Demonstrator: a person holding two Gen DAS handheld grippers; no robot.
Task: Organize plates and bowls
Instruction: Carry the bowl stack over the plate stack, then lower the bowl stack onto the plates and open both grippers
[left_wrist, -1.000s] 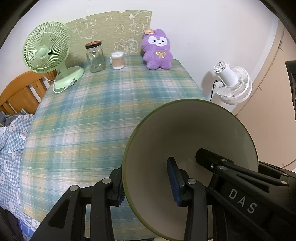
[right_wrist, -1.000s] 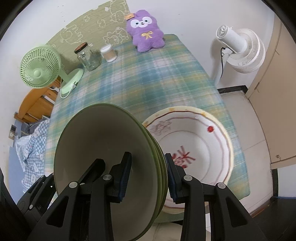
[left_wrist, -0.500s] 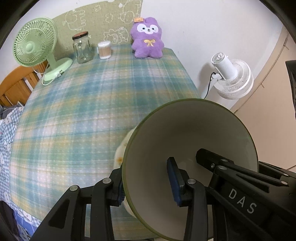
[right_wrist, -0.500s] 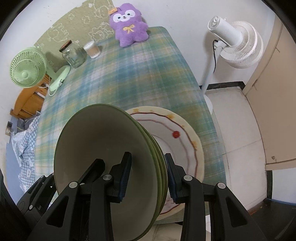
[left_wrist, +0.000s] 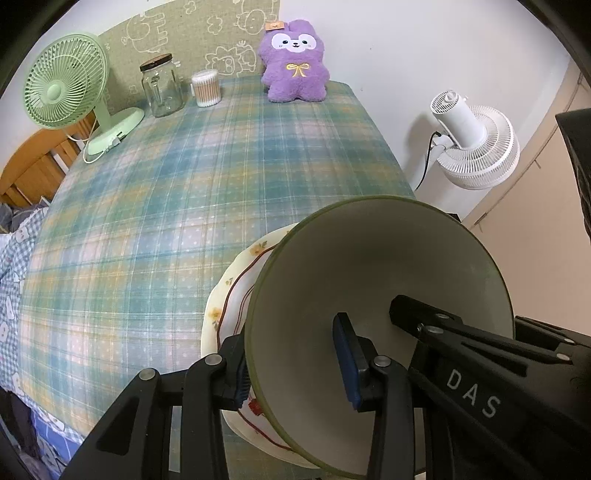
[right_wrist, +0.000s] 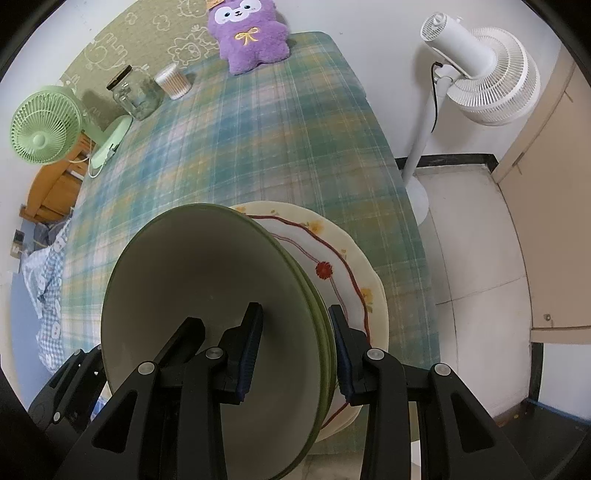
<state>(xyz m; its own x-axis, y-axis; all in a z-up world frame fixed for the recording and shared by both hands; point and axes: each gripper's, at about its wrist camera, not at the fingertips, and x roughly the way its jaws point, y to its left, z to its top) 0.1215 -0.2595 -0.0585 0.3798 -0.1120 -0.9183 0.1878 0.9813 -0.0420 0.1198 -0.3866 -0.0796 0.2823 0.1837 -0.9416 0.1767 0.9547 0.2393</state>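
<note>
Together, both tongs (left_wrist: 295, 369) (right_wrist: 295, 347) clamping green bowls (right_wrist: 207, 317)

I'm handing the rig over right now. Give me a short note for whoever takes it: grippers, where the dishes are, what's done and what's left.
Left gripper: shut on the rim of the green plates.
Right gripper: shut on the opposite rim of the same green plates, a stack of several.
The stack hangs tilted over the flowered plate, which lies near the front edge of the table.
Done: green plates gathered and carried over the flowered plate.
Left: probably lower the stack onto the flowered plate, level it, then open both grippers.
</note>
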